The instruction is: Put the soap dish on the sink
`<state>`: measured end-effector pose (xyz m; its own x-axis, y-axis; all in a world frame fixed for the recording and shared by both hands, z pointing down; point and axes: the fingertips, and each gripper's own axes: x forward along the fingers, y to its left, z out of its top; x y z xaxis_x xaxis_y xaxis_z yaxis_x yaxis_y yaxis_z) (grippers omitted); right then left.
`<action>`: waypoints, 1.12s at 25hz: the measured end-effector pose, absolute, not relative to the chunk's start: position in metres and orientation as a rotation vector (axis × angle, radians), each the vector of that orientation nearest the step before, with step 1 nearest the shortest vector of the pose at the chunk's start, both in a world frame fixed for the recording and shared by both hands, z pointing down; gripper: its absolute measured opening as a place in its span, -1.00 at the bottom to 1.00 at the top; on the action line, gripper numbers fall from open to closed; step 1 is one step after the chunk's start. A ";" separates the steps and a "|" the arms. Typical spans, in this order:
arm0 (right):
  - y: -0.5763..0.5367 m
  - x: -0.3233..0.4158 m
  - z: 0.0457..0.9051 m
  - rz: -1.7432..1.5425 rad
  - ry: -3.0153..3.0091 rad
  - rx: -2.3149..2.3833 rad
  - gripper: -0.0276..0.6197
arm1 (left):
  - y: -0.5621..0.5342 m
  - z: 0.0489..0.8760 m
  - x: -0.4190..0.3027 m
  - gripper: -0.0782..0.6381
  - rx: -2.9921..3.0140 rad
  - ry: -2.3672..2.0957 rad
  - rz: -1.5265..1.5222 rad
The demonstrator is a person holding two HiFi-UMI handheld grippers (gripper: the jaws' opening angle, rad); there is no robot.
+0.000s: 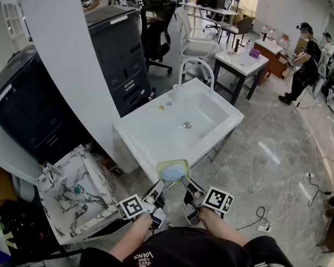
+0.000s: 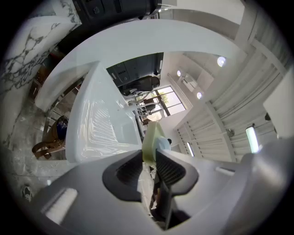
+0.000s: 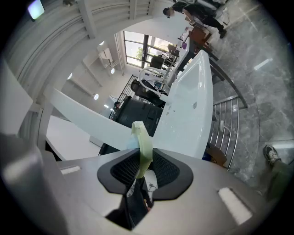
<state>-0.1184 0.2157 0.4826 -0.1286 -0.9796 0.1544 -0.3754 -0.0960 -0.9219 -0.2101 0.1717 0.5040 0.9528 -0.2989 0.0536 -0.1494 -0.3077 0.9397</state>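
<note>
Soap dish (image 1: pixel 173 171) pinched at opposite rims, left gripper (image 1: pixel 158 186) and right gripper (image 1: pixel 187 185) jaws closed on it, to hold it level near the sink (image 1: pixel 128 132) edge

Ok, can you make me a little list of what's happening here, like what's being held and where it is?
held thing: pale green square soap dish
inside it: blue oval soap bar
left gripper: jaws shut on the dish's near-left edge
right gripper: jaws shut on its near-right edge
place: at the front edge of the white rectangular sink
set down yet: cannot tell
</note>
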 end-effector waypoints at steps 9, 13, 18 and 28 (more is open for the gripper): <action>0.219 -0.121 0.483 -1.216 1.542 -1.498 -0.66 | 0.175 0.503 -0.212 -0.43 1.896 -0.319 -0.147; 0.215 -0.118 0.482 -1.212 1.550 -1.486 -0.66 | 0.171 0.501 -0.209 -0.43 1.907 -0.312 -0.145; 0.209 -0.105 0.483 -1.210 1.551 -1.480 -0.66 | 0.167 0.501 -0.197 -0.43 1.909 -0.324 -0.146; 0.192 -0.043 0.479 -1.251 1.607 -1.440 -0.66 | 0.155 0.497 -0.137 -0.43 1.899 -0.383 -0.182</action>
<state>-0.0427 0.1916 0.4794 -0.1983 -0.9712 0.1318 -0.3662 -0.0514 -0.9291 -0.1373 0.1551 0.4970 0.9350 -0.3498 0.0583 -0.1754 -0.3134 0.9333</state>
